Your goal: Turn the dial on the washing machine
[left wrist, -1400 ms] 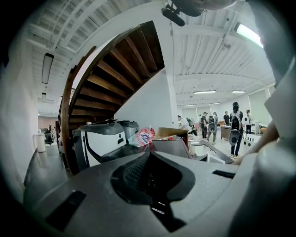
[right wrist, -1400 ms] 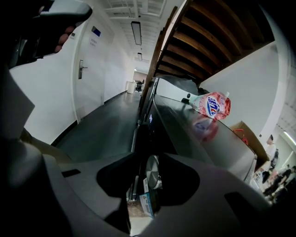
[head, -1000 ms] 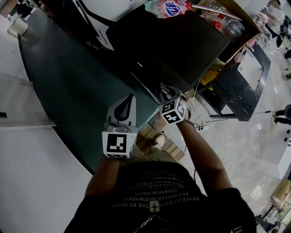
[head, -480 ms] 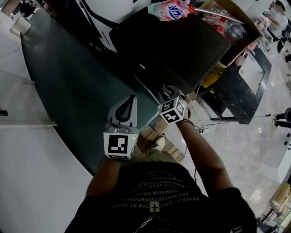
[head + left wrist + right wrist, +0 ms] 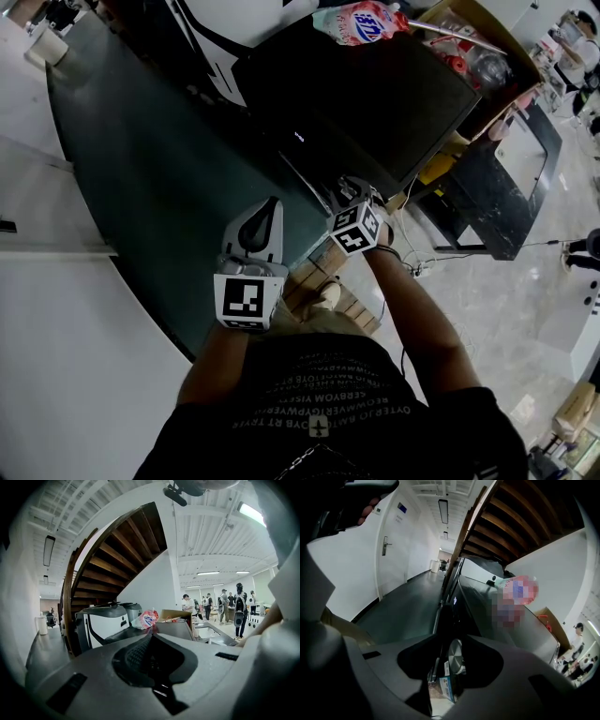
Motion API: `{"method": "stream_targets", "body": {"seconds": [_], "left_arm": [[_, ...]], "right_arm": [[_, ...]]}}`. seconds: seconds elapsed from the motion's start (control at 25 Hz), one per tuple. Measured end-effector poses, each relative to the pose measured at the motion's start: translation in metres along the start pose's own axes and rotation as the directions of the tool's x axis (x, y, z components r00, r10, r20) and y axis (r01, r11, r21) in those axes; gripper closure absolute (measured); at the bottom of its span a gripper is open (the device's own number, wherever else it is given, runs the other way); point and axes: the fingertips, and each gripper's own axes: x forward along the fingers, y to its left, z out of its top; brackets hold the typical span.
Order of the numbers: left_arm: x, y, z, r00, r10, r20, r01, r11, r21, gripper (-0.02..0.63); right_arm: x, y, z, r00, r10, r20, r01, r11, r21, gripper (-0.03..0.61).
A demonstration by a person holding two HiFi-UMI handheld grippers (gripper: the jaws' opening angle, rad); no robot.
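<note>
Two grippers hang by the washing machine (image 5: 375,103). The right gripper (image 5: 454,641) is at the machine's front; its jaws have just been opening and stand spread around the silver dial (image 5: 455,657), not pinching it. The left gripper (image 5: 151,638), left of the machine, has its jaws pressed together on nothing.

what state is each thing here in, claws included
right claw, open, jaws have just been opening, dial between them
left claw, shut, nothing in it
dial, between the right claw's jaws, not gripped
washing machine, small light lit near its front edge
pink pouch, lying on the machine's top
cardboard box, open at the top
</note>
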Motion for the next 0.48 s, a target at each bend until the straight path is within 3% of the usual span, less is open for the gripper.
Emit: {"method": "stream_targets", "body": {"seconds": [0.48], "left_arm": [[-0.004,0.000,-0.003,1.000,0.002,0.000,-0.002,1.000,-0.001,0.611]], "right_arm": [[-0.009,-0.002,-0.013,1.000,-0.023,0.002,0.022,0.999,0.037,0.433]]}}
